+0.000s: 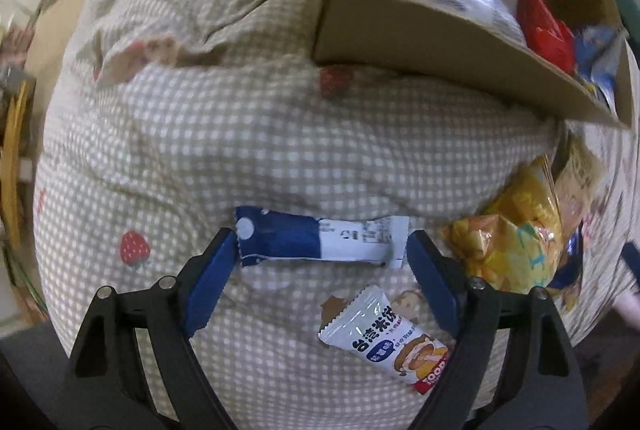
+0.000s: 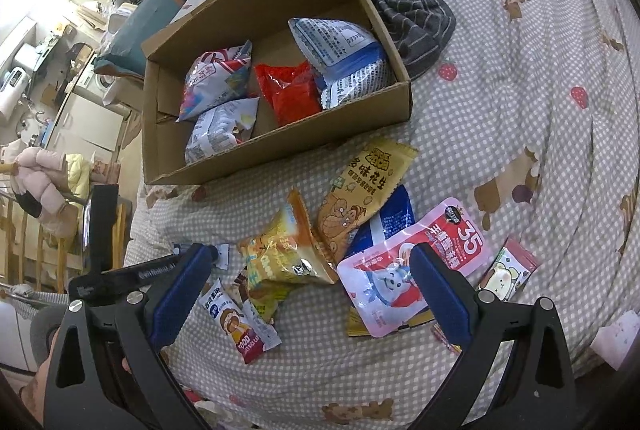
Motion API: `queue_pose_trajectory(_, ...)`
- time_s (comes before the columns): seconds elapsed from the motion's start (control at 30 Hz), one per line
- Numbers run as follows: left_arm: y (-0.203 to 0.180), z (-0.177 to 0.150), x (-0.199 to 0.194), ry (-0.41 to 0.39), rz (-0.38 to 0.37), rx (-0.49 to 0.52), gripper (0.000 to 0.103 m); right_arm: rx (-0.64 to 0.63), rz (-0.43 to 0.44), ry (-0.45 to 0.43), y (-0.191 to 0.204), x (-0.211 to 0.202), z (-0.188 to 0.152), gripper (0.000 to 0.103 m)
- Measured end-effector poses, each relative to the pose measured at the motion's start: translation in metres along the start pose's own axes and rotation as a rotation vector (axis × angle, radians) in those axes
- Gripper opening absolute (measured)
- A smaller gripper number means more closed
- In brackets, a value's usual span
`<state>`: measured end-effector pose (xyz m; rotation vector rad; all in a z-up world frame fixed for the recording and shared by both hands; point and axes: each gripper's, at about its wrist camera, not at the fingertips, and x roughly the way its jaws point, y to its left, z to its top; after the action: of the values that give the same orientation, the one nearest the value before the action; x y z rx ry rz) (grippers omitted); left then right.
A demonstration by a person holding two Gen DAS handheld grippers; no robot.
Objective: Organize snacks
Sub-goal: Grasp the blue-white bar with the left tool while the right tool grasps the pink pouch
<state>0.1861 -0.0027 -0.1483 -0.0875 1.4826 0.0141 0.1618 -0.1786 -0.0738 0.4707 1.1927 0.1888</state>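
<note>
A blue-and-white snack bar (image 1: 320,240) lies flat on the checked bedspread (image 1: 240,133). My left gripper (image 1: 322,242) points down over it, jaws wide, one pad at each end of the bar; no squeeze shows. A white rice-cake packet (image 1: 384,334) lies just inside its right finger (image 1: 432,282). My right gripper (image 2: 312,254) hangs open above the loose pile: a yellow chip bag (image 2: 280,262), a tan peanut packet (image 2: 360,189), a pink pouch (image 2: 408,270) and the rice-cake packet (image 2: 236,318). The cardboard box (image 2: 280,157) behind holds several bags.
A grey striped cloth (image 2: 408,9) lies against the box's far right side. A small bear-print packet (image 2: 508,270) sits right of the pink pouch, and a blue packet (image 2: 396,218) lies under it. The bed's edge drops off at the left, with furniture and clutter (image 2: 60,89) beyond.
</note>
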Motion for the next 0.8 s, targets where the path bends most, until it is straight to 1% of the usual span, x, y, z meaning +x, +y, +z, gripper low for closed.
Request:
queue_pose_trajectory(0.1, -0.012, 0.002, 0.01, 0.019, 0.032, 0.049, 0.086, -0.008, -0.001, 0.002, 0.002, 0.001, 0.0, 0.101)
queue_pose_trajectory(0.13, -0.015, 0.003, 0.016, 0.027, 0.053, 0.058, 0.086, -0.011, -0.002, 0.004, 0.003, 0.002, 0.0, 0.101)
queue_pose_trajectory(0.23, -0.022, 0.004, 0.023, 0.027, 0.072, 0.064, 0.089, -0.018, -0.009, 0.005, 0.004, 0.004, -0.001, 0.101)
queue_pose_trajectory(0.33, -0.033, 0.005, 0.025, 0.026, 0.088, 0.081, 0.09, -0.016, -0.017, 0.003, 0.003, 0.004, -0.002, 0.101)
queue_pose_trajectory(0.47, -0.043, 0.007, 0.028, 0.013, 0.072, 0.093, 0.089, -0.014, -0.019, -0.002, 0.001, 0.003, -0.002, 0.101)
queue_pose_trajectory(0.53, -0.044, 0.003, 0.023, -0.001, 0.07, 0.093, 0.078, -0.011, -0.02, -0.002, 0.0, 0.002, -0.001, 0.101)
queue_pose_trajectory(0.57, -0.034, -0.003, 0.015, -0.004, 0.068, 0.091, 0.074, -0.008, -0.019, -0.003, -0.001, 0.002, -0.001, 0.101)
queue_pose_trajectory(0.7, -0.029, -0.008, -0.004, -0.039, 0.039, 0.076, 0.071, 0.01, -0.024, -0.01, -0.007, -0.002, 0.0, 0.101)
queue_pose_trajectory(0.8, -0.029, -0.015, -0.026, -0.071, 0.016, 0.072, 0.071, 0.044, -0.035, -0.019, -0.019, -0.01, 0.003, 0.101)
